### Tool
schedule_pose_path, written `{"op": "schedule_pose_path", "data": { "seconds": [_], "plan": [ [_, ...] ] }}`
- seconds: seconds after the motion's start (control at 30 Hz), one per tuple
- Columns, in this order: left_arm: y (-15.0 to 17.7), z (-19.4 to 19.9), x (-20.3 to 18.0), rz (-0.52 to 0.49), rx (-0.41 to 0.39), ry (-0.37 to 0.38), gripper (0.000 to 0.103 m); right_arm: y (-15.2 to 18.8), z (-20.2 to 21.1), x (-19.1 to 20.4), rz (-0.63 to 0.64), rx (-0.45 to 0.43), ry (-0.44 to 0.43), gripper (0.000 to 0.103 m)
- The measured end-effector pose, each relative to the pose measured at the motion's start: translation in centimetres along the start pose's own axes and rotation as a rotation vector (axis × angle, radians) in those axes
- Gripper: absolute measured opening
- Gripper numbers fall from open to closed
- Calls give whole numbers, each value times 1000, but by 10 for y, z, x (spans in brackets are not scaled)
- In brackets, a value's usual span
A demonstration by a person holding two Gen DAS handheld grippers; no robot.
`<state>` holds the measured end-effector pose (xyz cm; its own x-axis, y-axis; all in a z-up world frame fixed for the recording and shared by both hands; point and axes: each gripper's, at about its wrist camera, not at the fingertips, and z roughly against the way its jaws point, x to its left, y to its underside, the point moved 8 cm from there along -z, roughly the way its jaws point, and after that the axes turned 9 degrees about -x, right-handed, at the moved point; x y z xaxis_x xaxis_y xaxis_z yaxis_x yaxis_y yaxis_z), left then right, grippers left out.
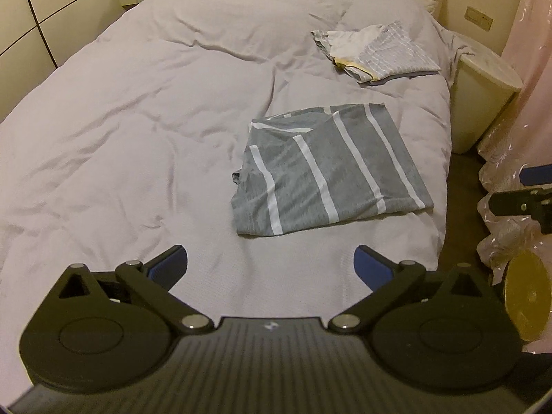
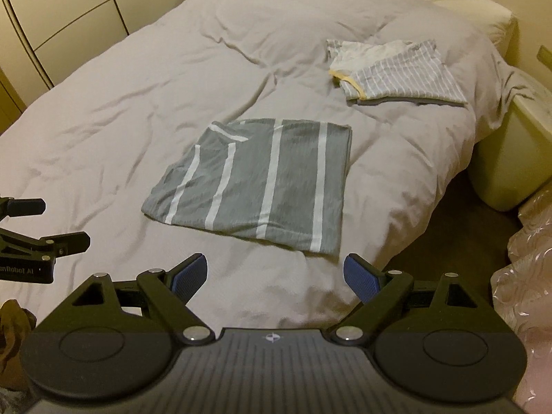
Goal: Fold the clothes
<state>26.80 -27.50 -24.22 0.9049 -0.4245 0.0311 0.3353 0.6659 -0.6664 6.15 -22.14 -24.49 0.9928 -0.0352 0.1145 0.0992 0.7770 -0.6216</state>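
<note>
A: Item one, nearest: what are the tongs doing?

B: The black left gripper with blue-padded fingers (image 1: 270, 264) is hovering over the pale lilac quilted bed cover (image 1: 138, 138), fingers spread wide and gripping nothing. The matching black right gripper with blue pads (image 2: 276, 274) is hanging over the same cover (image 2: 103, 120), likewise spread wide and empty. In the right wrist view the left gripper is showing off to the left, alongside the right one.

A: Item two, the task's garment?

B: The grey folded cotton shirt with white stripes (image 1: 327, 169) is lying flat on the cover just ahead of both sets of fingers, touching neither. From the left tongs it is sitting ahead and slightly right; from the right tongs (image 2: 255, 179) it is sitting ahead and slightly left.

A: Item three, further out?

B: A folded stack of pale clothes, grey-and-white striped with a yellow trim (image 1: 379, 51), is resting on the cover beyond the shirt, ahead and to the right, well apart from it (image 2: 396, 72).

A: Item four, off the bed?

B: A cream round-topped bedside cabinet (image 1: 483, 93) is standing to the right of the bed, beside that stack.
</note>
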Motion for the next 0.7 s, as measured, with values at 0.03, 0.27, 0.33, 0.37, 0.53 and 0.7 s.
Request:
{"op": "schedule_pose_path", "data": {
  "seconds": [0.03, 0.27, 0.33, 0.37, 0.53, 0.7],
  "plan": [
    [0, 0, 0, -2, 1, 2, 101, 1, 1, 0, -1, -1, 3, 88],
    [0, -7, -4, -27, 3, 21, 101, 5, 0, -7, -16, 1, 26, 88],
    [1, -10, -6, -39, 6, 26, 101, 7, -2, -9, 1, 7, 32, 88],
    [2, -14, -8, -49, 9, 29, 101, 9, -4, -9, 12, 10, 34, 88],
    [7, -37, -18, -107, 40, 37, 101, 18, -18, -11, 115, 20, 55, 88],
    [12, -63, -35, -330, -14, 15, 100, 31, -43, 2, 474, -31, 106, 88]
  ]
}}
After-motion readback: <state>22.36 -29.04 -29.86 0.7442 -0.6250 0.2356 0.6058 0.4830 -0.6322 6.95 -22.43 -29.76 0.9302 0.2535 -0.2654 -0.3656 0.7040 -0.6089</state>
